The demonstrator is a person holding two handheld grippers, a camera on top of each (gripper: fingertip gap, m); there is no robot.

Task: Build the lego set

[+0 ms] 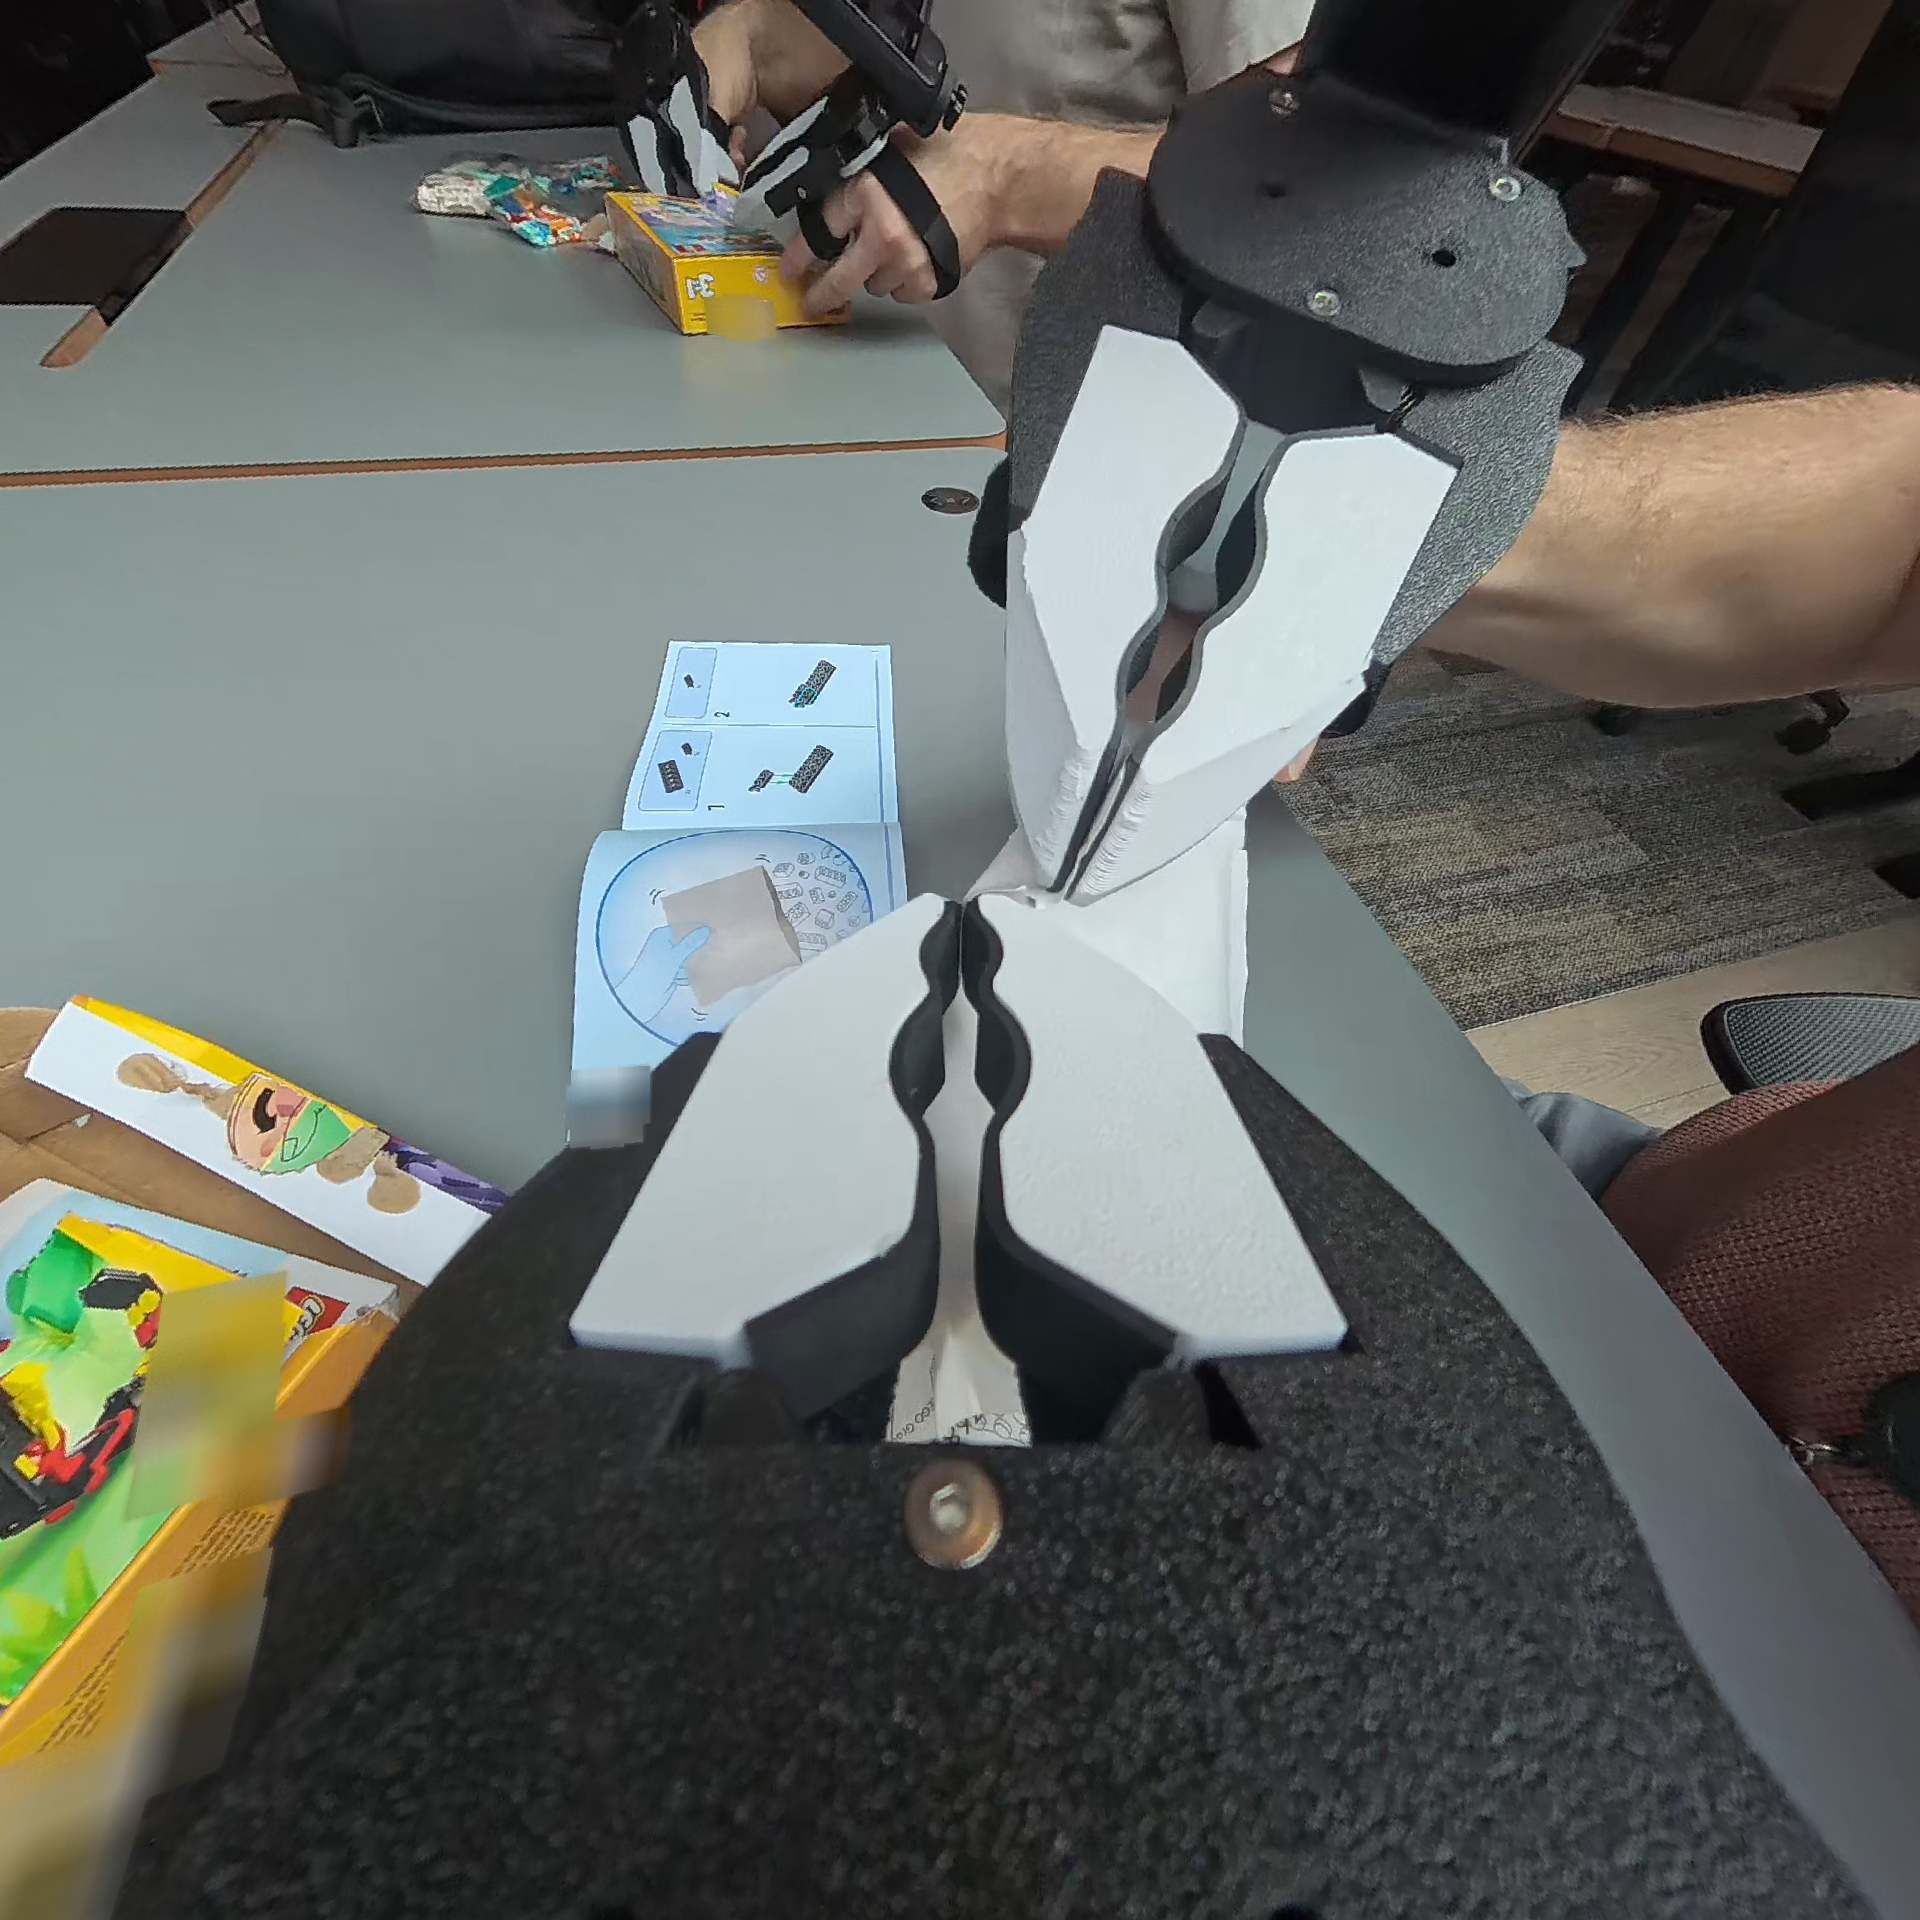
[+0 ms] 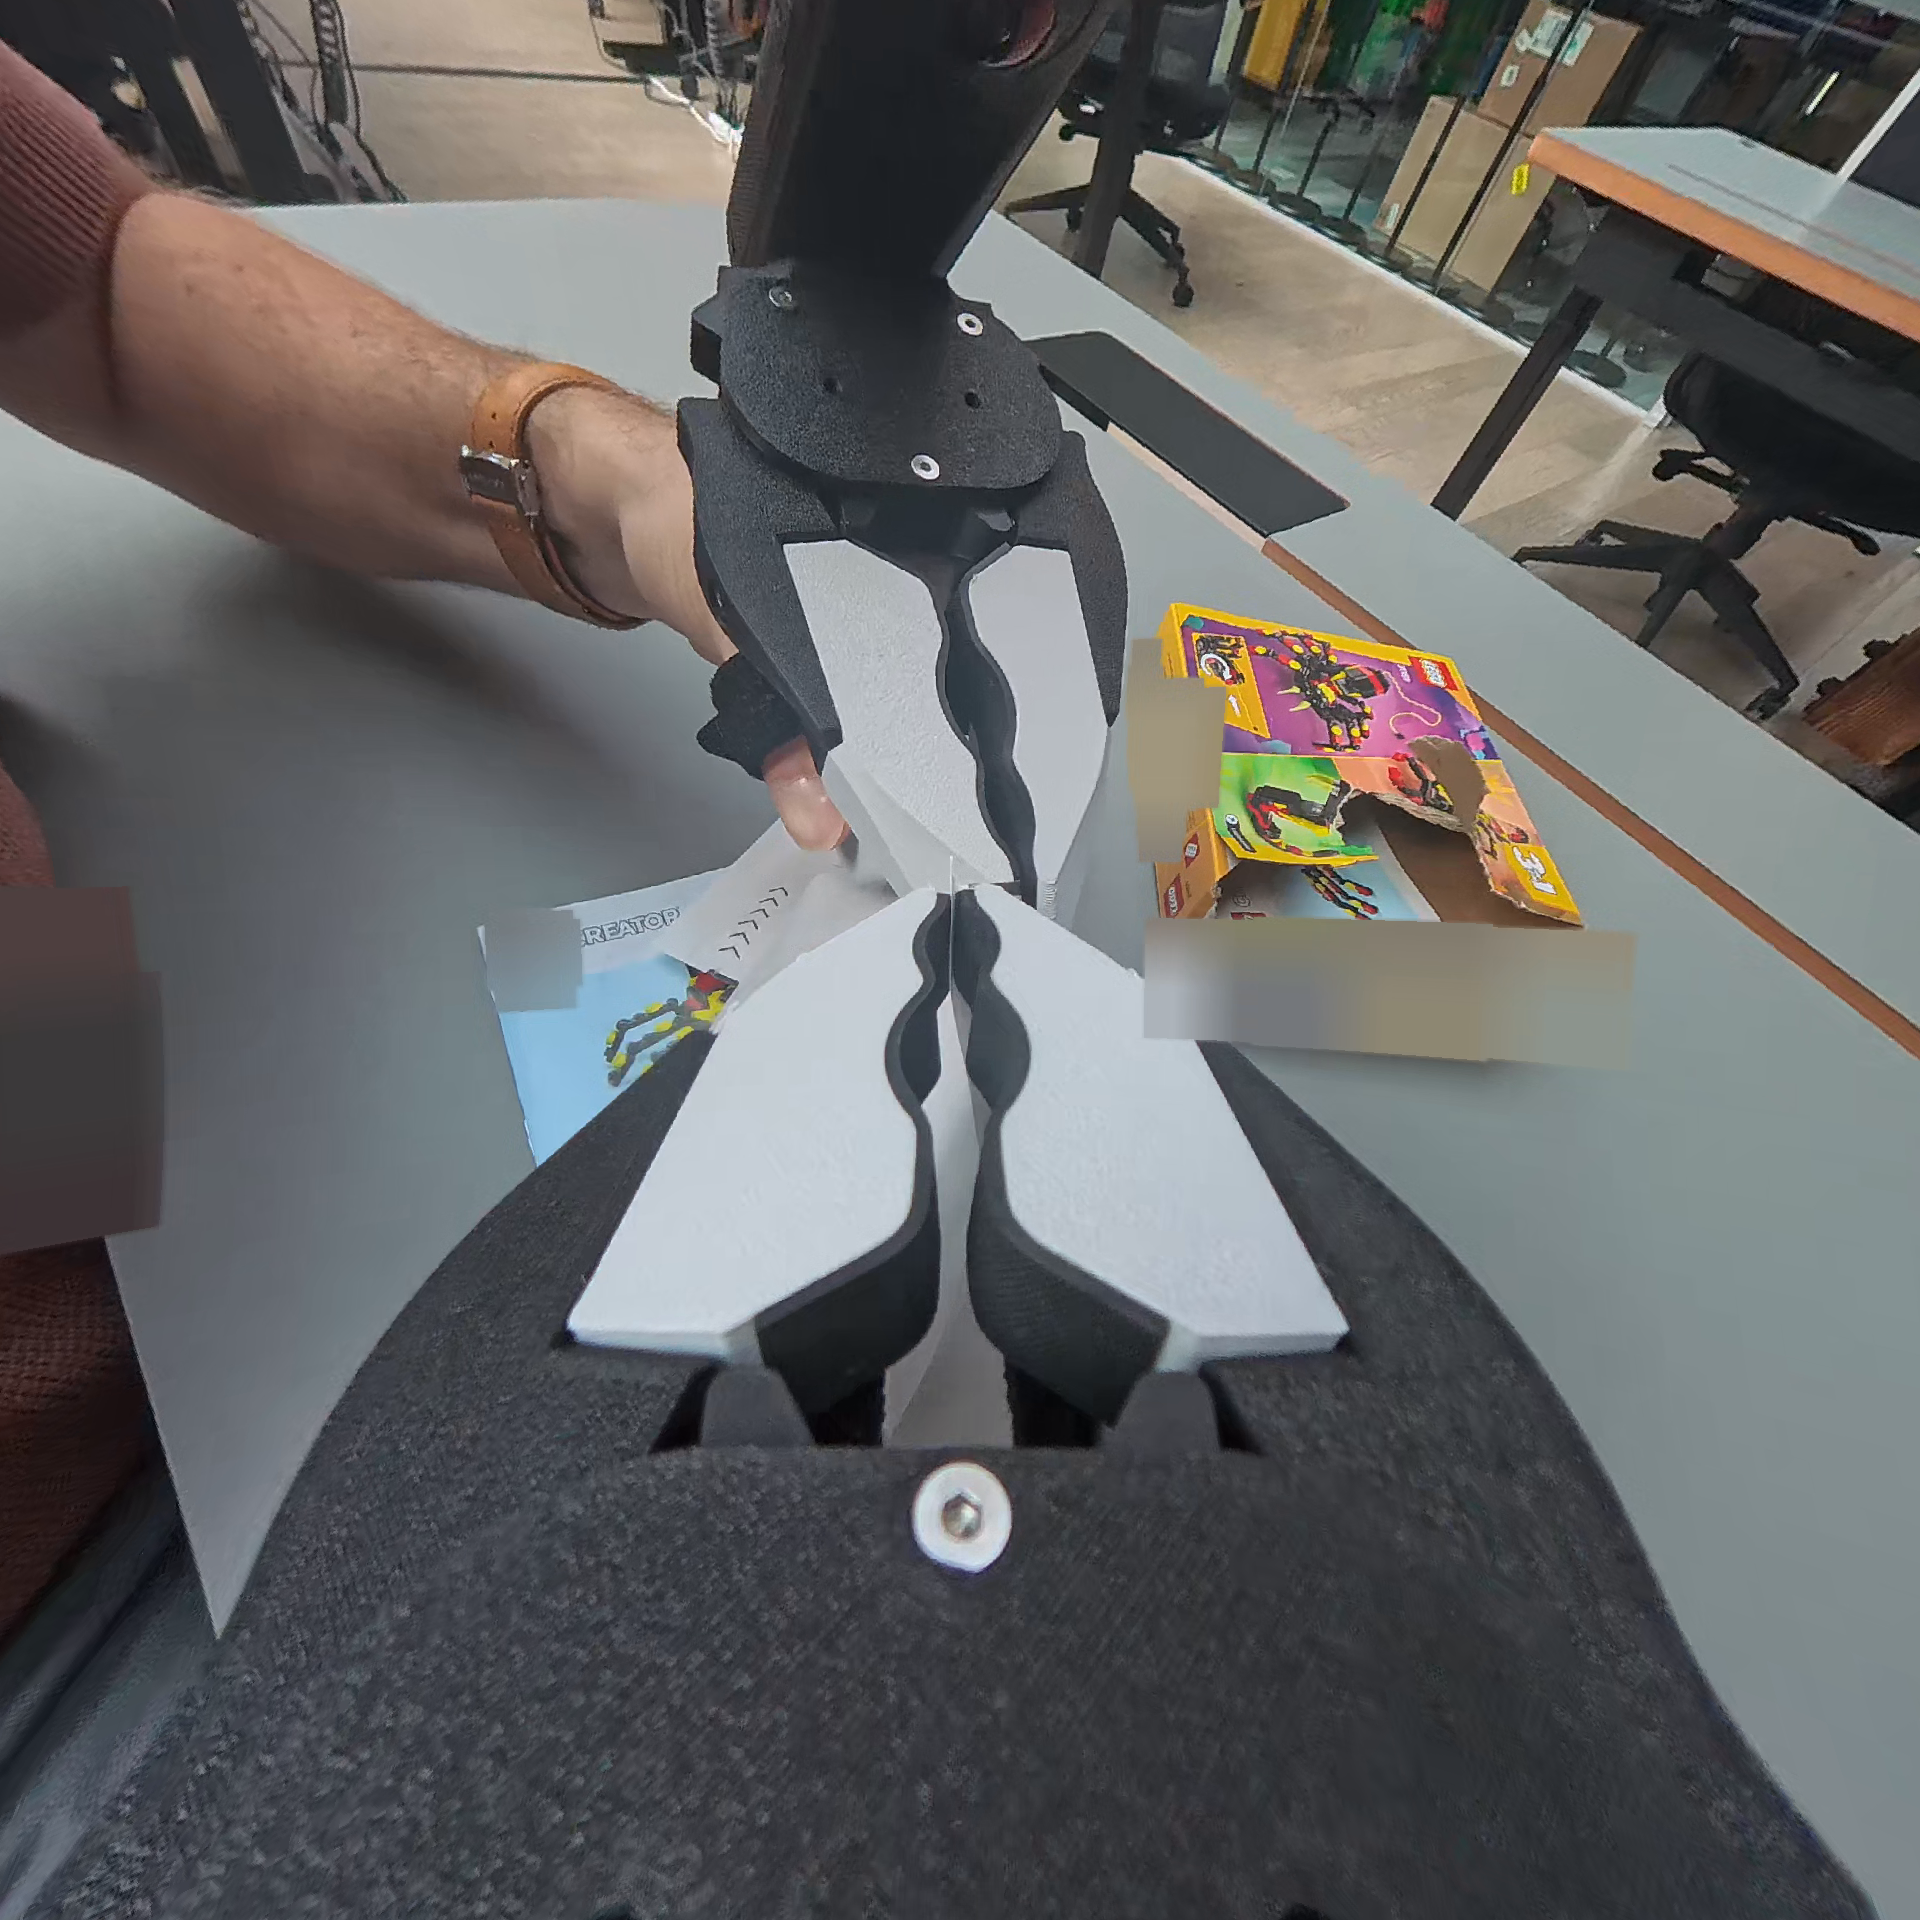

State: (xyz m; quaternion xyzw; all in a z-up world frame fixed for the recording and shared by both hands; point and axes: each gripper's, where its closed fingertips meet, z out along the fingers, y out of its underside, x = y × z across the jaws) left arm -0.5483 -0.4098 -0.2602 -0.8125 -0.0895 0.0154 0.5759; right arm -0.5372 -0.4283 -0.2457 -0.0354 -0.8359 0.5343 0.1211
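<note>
Left gripper [image 1: 961, 914] is clamped on the top edge of a white paper bag [image 1: 1195, 935], jaws together. Right gripper [image 2: 954, 904] pinches the same edge right next to it, tips nearly touching the other's, so both are set to tear the bag apart. The bag hangs just above the grey table [image 1: 312, 623] near its edge. Under it lies the open booklet [image 1: 769, 748], then the torn yellow box [image 2: 1351, 769] off to the side. Far back, another person with 2 grippers works a second box [image 1: 707, 260].

Risks: the grips sit so close that the paper may slip out rather than rip; a sudden rip could spill bricks off the nearby table edge onto the floor; pulling unevenly could tear only a corner strip off.
</note>
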